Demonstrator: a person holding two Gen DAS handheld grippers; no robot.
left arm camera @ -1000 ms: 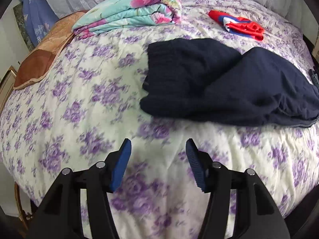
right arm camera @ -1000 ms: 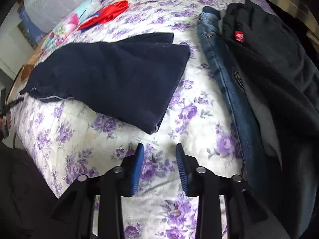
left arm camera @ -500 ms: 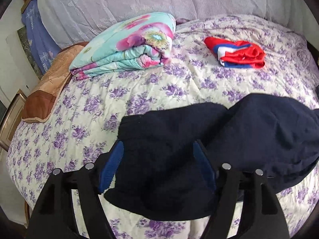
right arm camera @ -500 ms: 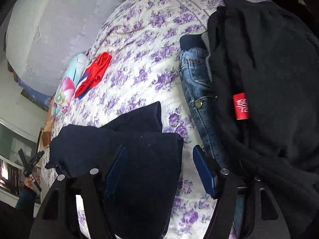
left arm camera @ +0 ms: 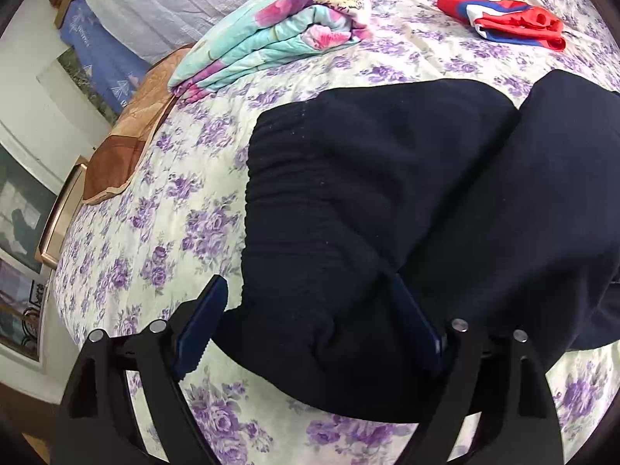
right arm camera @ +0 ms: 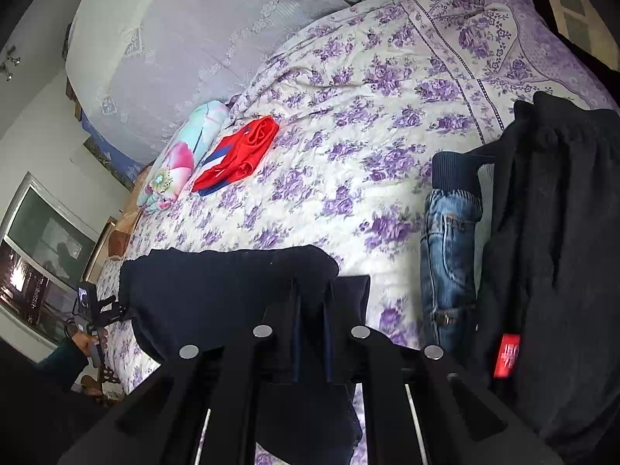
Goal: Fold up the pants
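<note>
Your navy pants (left arm camera: pixel 387 201) lie on the floral bedspread (left arm camera: pixel 201 232), already doubled over themselves into a thick bundle, with the ribbed waistband end toward the folded floral quilt (left arm camera: pixel 279 35) and the rest running away from it. So a first fold looks done; the bundle is still loose and lumpy, and it seems at least one more fold and some smoothing remain.

Your left gripper (left arm camera: pixel 306 321) straddles the corner of the pants farthest from the quilt. Its jaws are opening and stand wide, with cloth between them but the blue pads (left arm camera: pixel 201 321) not pressing on it, so nothing is gripped there yet.

Your right gripper (right arm camera: pixel 312 302) has its jaws closing, drawn almost together on the edge of the pants (right arm camera: pixel 228 290) at the other end, and dark cloth hangs pinched between them. That end looks ready to lift; the left one does not.

Beyond the pants from you, just beside the quilt, sits a red and blue garment (left arm camera: pixel 507 19). On the far side of the pants from the quilt lie jeans (right arm camera: pixel 449 255) and a black garment (right arm camera: pixel 562 271), both unfolded, apart from your piece.
</note>
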